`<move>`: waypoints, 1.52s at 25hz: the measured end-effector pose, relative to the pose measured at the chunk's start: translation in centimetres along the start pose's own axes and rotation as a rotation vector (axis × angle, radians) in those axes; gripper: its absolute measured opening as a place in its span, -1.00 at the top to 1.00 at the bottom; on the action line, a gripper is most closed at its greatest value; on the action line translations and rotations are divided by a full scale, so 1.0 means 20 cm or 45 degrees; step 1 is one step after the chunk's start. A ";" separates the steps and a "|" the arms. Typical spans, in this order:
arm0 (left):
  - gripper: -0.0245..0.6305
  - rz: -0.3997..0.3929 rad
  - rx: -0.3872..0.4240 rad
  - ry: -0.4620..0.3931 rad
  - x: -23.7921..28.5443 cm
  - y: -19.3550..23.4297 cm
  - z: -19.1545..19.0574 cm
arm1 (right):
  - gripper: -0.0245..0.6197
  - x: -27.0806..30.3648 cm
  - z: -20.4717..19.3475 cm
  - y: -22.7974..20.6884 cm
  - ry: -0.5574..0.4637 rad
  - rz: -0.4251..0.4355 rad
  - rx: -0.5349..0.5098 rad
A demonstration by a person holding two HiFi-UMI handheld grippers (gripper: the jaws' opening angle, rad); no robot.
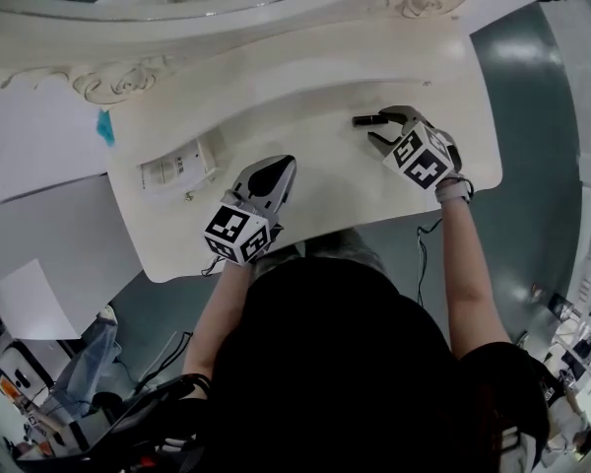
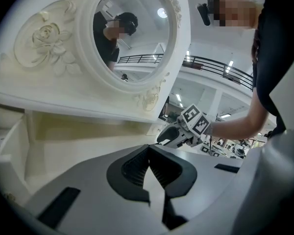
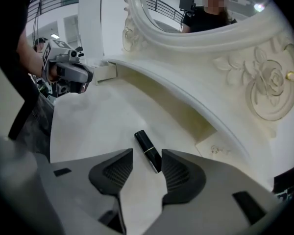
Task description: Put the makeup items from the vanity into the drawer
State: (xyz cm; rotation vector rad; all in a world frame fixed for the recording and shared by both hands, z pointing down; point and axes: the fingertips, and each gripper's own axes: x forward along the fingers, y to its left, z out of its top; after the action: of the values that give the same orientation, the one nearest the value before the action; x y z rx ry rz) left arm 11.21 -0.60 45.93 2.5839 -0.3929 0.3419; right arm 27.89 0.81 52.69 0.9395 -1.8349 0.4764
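Lipstick [image 3: 146,148] is your piece here: a short black tube with a pale metal band, lying flat on the white bench [image 1: 305,82] towards its right end. Your right tongs [image 3: 147,156] stand wide open around it, tipped steeply down. The tube lies between the pads, closer to the right-hand one, and I cannot tell whether it touches. Nothing is clamped yet.

Expect it to be light and rigid, with a smooth round barrel that is likely to roll or squirt out if the pads meet it off-centre. Take it across the middle, at or just beside the band, so that cap and body are both caught. Square the pads to its length before you close.

Your left tongs [image 2: 148,153] are closed with nothing in them, and hover over the front of the bench.

Only the right gripper view shows how the tube sits between the pads. In the head view it is just a dark stub beyond the tips. The head view alone gives you the layout: what looks like the open drawer [image 1: 177,168] sits at the bench's left side, well apart from the tube, with the left tongs between the two. The left gripper view shows its own shut jaws, the mirror [image 2: 132,28] and your right tongs across the bench, but not the tube.
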 end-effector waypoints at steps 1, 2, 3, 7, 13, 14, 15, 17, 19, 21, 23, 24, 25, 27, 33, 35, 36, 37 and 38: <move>0.88 0.006 0.000 -0.001 0.00 0.00 0.00 | 0.38 0.01 0.00 -0.01 0.004 0.017 -0.011; 0.88 0.011 0.000 -0.002 0.01 -0.01 0.00 | 0.38 0.02 0.00 -0.02 0.005 0.029 -0.023; 0.88 0.015 0.001 -0.002 0.01 -0.01 0.00 | 0.38 0.03 0.01 -0.03 0.009 0.039 -0.041; 0.88 0.038 -0.005 -0.004 0.00 0.00 -0.01 | 0.38 0.07 0.01 -0.04 0.082 0.079 -0.173; 0.88 0.066 -0.014 -0.015 -0.03 0.01 -0.01 | 0.42 0.10 0.00 -0.02 0.084 0.134 -0.147; 0.88 0.067 -0.013 -0.018 -0.03 0.02 -0.01 | 0.47 0.10 0.00 -0.02 0.073 0.143 -0.126; 0.88 0.067 -0.012 -0.022 -0.04 0.02 -0.01 | 0.55 0.10 0.00 -0.01 0.060 0.148 -0.101; 0.88 0.066 -0.010 -0.028 -0.05 0.02 -0.01 | 0.58 0.10 0.00 -0.01 0.042 0.149 -0.033; 0.88 0.067 -0.013 -0.030 -0.07 0.02 -0.01 | 0.59 0.10 0.00 -0.01 0.031 0.151 0.036; 0.88 0.073 -0.020 -0.032 -0.10 0.03 -0.02 | 0.59 0.09 0.01 0.01 0.011 0.157 0.058; 0.88 0.082 -0.025 -0.034 -0.12 0.03 -0.02 | 0.60 0.07 0.05 0.05 -0.021 0.172 0.056; 0.88 0.087 -0.026 -0.036 -0.13 0.03 -0.02 | 0.60 0.06 0.08 0.07 -0.038 0.183 0.051; 0.88 0.091 -0.028 -0.038 -0.14 0.04 -0.02 | 0.60 0.05 0.11 0.10 -0.055 0.193 0.041; 0.88 0.098 -0.032 -0.044 -0.16 0.04 -0.02 | 0.60 0.03 0.18 0.16 -0.085 0.208 0.010; 0.88 0.136 -0.043 -0.066 -0.28 0.06 -0.03 | 0.60 0.00 0.43 0.33 -0.157 0.261 -0.092; 0.88 0.159 -0.049 -0.071 -0.34 0.09 -0.03 | 0.60 0.00 0.53 0.38 -0.184 0.277 -0.119; 0.88 0.174 -0.052 -0.077 -0.37 0.10 -0.03 | 0.60 0.00 0.58 0.41 -0.197 0.285 -0.130; 0.88 0.190 -0.056 -0.084 -0.40 0.12 -0.03 | 0.60 0.00 0.63 0.44 -0.210 0.294 -0.143; 0.88 0.207 -0.060 -0.092 -0.43 0.14 -0.03 | 0.60 0.01 0.68 0.46 -0.222 0.304 -0.155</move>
State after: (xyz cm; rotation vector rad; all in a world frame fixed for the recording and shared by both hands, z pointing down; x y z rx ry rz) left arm 2.21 -0.80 44.88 2.5300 -0.6313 0.2928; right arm 12.67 -2.60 47.59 0.7006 -2.1228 0.4327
